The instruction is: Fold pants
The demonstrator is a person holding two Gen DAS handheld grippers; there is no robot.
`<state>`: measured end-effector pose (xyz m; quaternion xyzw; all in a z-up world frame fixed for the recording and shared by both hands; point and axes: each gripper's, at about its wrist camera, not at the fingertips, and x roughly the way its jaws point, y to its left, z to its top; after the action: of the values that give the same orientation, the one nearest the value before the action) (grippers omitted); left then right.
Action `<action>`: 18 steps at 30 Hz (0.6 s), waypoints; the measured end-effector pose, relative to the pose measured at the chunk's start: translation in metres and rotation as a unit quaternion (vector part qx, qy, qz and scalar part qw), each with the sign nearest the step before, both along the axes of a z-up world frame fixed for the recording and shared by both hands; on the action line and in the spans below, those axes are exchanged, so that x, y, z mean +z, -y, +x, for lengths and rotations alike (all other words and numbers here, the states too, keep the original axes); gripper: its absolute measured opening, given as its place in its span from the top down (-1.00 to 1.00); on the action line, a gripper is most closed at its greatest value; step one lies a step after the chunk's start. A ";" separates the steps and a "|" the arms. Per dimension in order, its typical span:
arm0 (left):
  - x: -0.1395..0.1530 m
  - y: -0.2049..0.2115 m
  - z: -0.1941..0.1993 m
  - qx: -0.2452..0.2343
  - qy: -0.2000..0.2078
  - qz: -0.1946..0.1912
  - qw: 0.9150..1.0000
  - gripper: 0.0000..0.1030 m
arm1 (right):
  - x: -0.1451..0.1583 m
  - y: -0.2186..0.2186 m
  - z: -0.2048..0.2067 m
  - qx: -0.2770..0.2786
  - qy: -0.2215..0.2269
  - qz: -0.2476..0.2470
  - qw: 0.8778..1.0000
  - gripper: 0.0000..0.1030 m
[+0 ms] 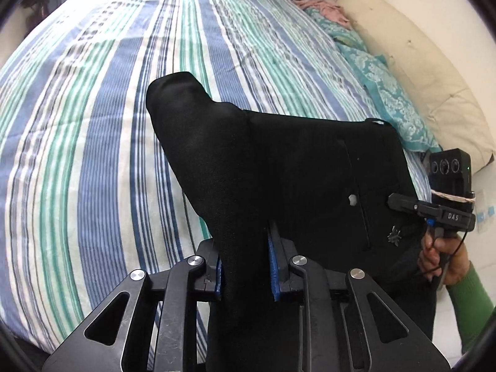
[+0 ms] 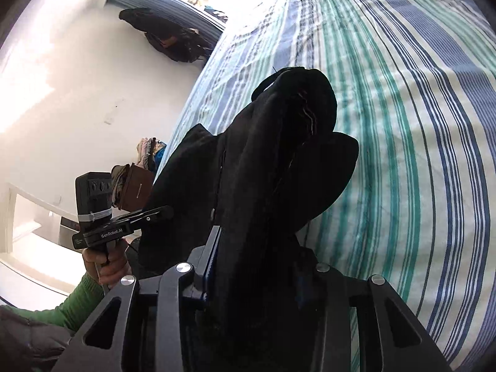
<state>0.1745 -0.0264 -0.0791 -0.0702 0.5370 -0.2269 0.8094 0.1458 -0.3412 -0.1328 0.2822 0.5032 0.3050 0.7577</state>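
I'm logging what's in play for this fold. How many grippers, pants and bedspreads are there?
Grippers: 2, left gripper and right gripper, both clamped on cloth
Black pants: 1
Striped bedspread: 1
Total: 4

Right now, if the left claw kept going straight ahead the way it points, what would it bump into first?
The left claw is already shut on the black pants, so cloth fills its path. Beyond that, probably the striped bedsheet, though depth is hard to judge.

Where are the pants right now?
The black pants are held up over the striped bed, clamped by both the left gripper and the right gripper.
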 end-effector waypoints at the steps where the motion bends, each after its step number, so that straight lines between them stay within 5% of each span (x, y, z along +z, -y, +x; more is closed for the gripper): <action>1: 0.009 -0.004 0.012 0.008 0.008 -0.003 1.000 0.59 | 0.011 -0.005 0.009 0.004 0.013 0.001 1.000 0.25; 6: 0.033 -0.022 0.090 0.044 0.046 -0.002 0.998 0.58 | 0.044 -0.015 0.092 -0.008 0.060 0.000 0.998 0.25; 10: 0.013 -0.017 0.149 0.061 0.062 0.041 0.995 0.51 | 0.033 -0.027 0.165 -0.010 0.066 -0.015 0.998 0.25; 13: -0.043 -0.009 0.174 0.082 0.041 0.120 0.989 0.20 | -0.004 -0.029 0.202 -0.022 0.034 -0.053 0.998 0.22; 15: -0.086 -0.009 0.176 0.088 0.028 0.187 0.978 -0.22 | -0.044 -0.028 0.218 -0.039 -0.016 -0.103 0.994 0.15; 16: -0.092 -0.010 0.170 0.095 0.053 0.186 0.976 -0.43 | -0.064 -0.024 0.224 -0.046 -0.045 -0.132 0.989 -0.03; 18: -0.088 -0.018 0.163 0.121 0.076 0.200 0.969 -0.77 | -0.082 -0.013 0.221 -0.063 -0.053 -0.103 0.991 -0.12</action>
<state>0.3374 -0.0088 -0.1669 0.0459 0.4958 -0.0195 0.8670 0.3666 -0.3285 -0.2144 0.2500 0.5529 0.1881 0.7723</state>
